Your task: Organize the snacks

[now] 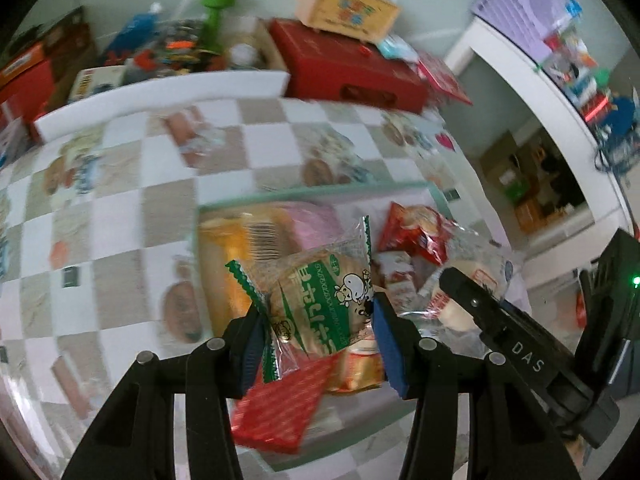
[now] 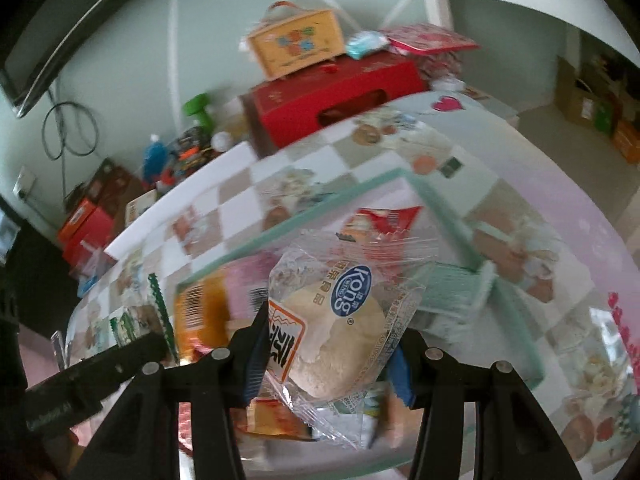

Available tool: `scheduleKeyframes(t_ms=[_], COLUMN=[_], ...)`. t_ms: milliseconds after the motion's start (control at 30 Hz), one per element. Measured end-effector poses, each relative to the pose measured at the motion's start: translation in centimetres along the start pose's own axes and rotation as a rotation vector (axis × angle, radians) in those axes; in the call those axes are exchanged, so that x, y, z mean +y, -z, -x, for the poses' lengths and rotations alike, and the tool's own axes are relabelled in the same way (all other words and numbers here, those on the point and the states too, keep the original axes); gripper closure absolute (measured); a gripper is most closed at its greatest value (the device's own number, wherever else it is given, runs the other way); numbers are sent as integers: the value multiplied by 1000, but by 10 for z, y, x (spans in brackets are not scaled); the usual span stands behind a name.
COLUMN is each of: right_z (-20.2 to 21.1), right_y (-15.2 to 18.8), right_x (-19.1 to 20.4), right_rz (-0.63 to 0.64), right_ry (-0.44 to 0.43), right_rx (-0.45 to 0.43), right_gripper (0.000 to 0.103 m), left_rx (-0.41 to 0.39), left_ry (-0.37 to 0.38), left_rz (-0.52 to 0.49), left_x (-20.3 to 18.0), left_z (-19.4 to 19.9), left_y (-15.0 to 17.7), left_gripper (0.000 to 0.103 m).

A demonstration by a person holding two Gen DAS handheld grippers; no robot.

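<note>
My left gripper is shut on a green-and-clear cake packet with a cow drawing, held above a pale green basket. The basket holds an orange packet, a pink packet, red packets and a red striped one. My right gripper is shut on a clear packet with a pale bun and a blue "Kong" label, over the same basket. In the left wrist view the right gripper and its bun packet show at the right.
The basket rests on a table with a checked cloth. Behind the table stand a red box, a yellow carry box on top of it, a green dumbbell and mixed clutter. A white desk stands at the right.
</note>
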State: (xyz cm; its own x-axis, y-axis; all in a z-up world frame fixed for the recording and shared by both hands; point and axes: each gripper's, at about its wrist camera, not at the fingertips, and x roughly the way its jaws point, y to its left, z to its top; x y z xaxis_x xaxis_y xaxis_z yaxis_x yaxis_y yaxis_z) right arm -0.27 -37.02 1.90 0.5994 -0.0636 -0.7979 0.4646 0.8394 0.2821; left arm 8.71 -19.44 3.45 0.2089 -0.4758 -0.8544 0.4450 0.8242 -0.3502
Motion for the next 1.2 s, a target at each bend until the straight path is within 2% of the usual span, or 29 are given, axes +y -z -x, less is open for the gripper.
scheduleKeyframes(t_ms=[200, 233, 267, 333, 500, 533, 567, 600, 633, 700, 733, 800, 1033, 1200], right_z=[-5, -5, -5, -2, 7, 10, 12, 14, 17, 21, 23, 28, 45, 54], right_y=[-1, -2, -3, -4, -2, 0, 2, 4, 9, 19, 24, 37, 76, 95], right_x=[-6, -5, -5, -5, -5, -4, -3, -2, 1, 7, 10, 18, 50, 66], right_rz=[27, 34, 34, 34, 29, 30, 34, 38, 48, 69, 83, 116, 226, 267], right_ry=[-2, -7, -10, -9, -5, -5, -4, -3, -1, 7, 11, 16, 21, 19], right_rx=[11, 12, 11, 2, -11, -11, -11, -10, -7, -3, -1, -7, -14, -5], right_gripper=[47, 45, 37, 27, 28, 27, 26, 24, 18, 10, 6, 0, 0, 0], left_rx=[37, 35, 32, 19, -26, -36, -45, -63, -74, -110, -122, -143, -150, -140], left_ry=[-14, -13, -14, -24, -41, -55, -72, -104, -128, -198, -235, -298, -455, -484], left_rz=[-26, -22, -17, -10, 7, 12, 15, 20, 24, 32, 38, 53, 114, 158], left_x=[-15, -15, -14, -11, 0, 3, 6, 12, 15, 27, 33, 48, 86, 102], left_z=[-20, -20, -19, -13, 11, 16, 21, 27, 31, 40, 44, 52, 80, 93], left_y=[-1, -1, -1, -1, 5, 7, 10, 16, 19, 31, 38, 55, 103, 126], left_gripper=[49, 47, 41, 37, 36, 33, 23, 18, 12, 8, 2, 0, 0, 0])
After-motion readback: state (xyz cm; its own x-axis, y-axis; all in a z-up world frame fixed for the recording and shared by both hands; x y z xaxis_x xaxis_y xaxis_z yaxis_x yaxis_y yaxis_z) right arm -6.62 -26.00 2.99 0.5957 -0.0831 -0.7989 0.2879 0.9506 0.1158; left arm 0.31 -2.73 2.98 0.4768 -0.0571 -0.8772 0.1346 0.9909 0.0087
